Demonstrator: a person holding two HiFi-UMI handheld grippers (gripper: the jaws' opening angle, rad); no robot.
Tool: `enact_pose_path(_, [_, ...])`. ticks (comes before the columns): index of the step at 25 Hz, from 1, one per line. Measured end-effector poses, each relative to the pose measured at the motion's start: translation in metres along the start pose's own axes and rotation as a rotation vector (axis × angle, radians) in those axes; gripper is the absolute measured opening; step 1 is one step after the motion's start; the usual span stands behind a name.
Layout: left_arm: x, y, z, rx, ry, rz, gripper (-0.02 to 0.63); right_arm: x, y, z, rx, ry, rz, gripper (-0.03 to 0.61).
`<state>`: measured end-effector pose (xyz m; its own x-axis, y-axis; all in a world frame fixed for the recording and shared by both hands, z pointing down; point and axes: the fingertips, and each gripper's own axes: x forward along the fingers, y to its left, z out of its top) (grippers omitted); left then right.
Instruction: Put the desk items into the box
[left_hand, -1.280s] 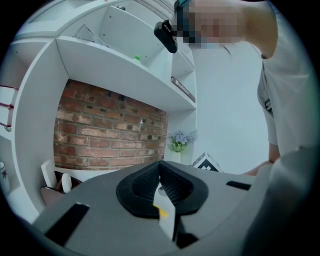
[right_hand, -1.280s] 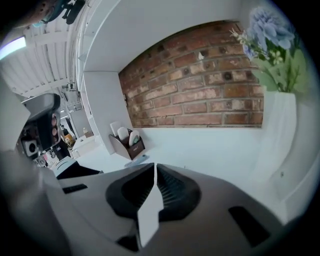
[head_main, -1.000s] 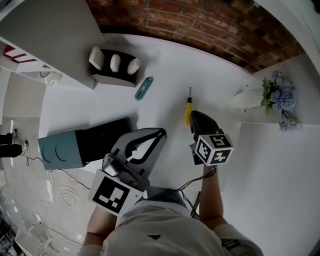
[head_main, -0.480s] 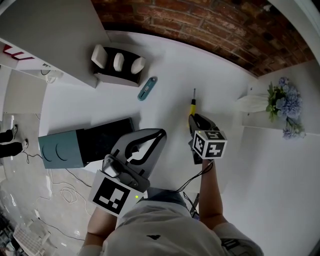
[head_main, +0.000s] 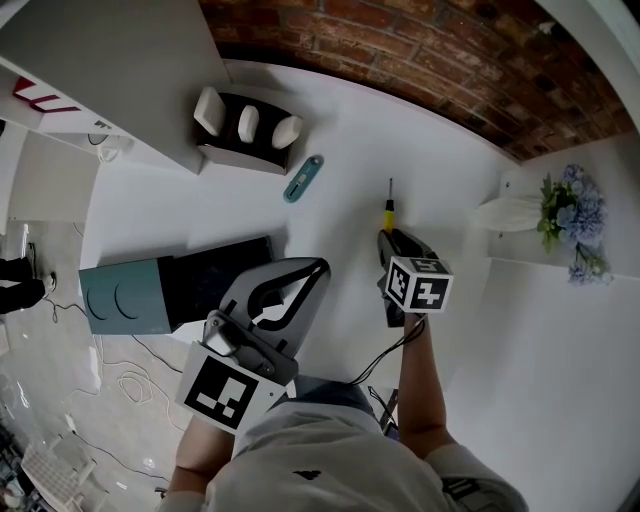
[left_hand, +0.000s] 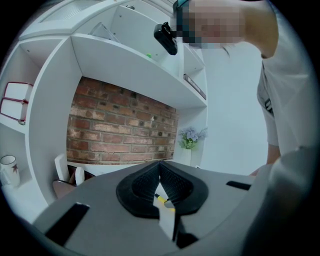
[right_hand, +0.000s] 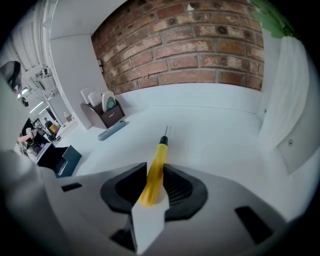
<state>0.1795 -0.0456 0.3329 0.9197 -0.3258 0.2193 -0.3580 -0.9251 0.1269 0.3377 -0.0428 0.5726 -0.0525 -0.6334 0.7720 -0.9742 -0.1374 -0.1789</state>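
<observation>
My head view looks steeply down on the counter (head_main: 340, 140); the right gripper view sits close over it, sharing the screwdriver (head_main: 388, 212) and brick wall (head_main: 420, 60).

The screwdriver (right_hand: 156, 165), low in the centre of the right gripper view, has a glossy yellow plastic handle and a thin bare metal shaft. The desk (head_main: 340, 130) under it is smooth and white with a soft sheen. Across the top of the head view, the wall (head_main: 430, 50) is rough red-brown brick. At the left, the box (head_main: 120, 298) is matt teal outside and dark inside.
</observation>
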Motion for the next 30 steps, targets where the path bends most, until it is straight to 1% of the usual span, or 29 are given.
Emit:
enact_pose_path(4, [-0.004, 0.001, 0.001, -0.004, -0.007, 0.011, 0.012, 0.005, 0.005, 0.001, -0.002, 0.004, -0.004, 0.107])
enact_pose_path(5, [-0.005, 0.001, 0.001, -0.002, -0.009, 0.012, 0.012, 0.006, 0.005, 0.001, -0.014, 0.011, -0.017, 0.109])
enact_pose_path(6, [-0.006, 0.001, 0.002, 0.0, -0.01, 0.012, 0.012, 0.007, 0.004, 0.0, -0.036, 0.018, -0.036, 0.092])
enact_pose_path(9, [-0.011, 0.002, 0.003, 0.004, -0.014, 0.018, 0.012, 0.008, 0.004, -0.001, -0.102, 0.024, -0.076, 0.087])
enact_pose_path(14, [-0.022, 0.002, 0.005, -0.001, -0.023, 0.032, 0.012, 0.004, 0.009, -0.002, -0.12, 0.023, -0.067, 0.084])
enact_pose_path(17, [-0.028, 0.004, 0.005, 0.004, -0.022, 0.044, 0.012, -0.002, 0.018, 0.0, -0.131, 0.007, -0.051, 0.084])
enact_pose_path(21, [-0.037, 0.004, 0.007, 0.005, -0.031, 0.054, 0.012, -0.013, 0.037, 0.009, -0.149, -0.038, -0.007, 0.084])
enact_pose_path(25, [-0.047, 0.004, 0.008, -0.002, -0.039, 0.071, 0.012, -0.025, 0.061, 0.023, -0.212, -0.077, 0.041, 0.084])
enact_pose_path(30, [-0.064, 0.007, 0.009, -0.021, -0.055, 0.108, 0.012, -0.034, 0.098, 0.034, -0.271, -0.12, 0.129, 0.084])
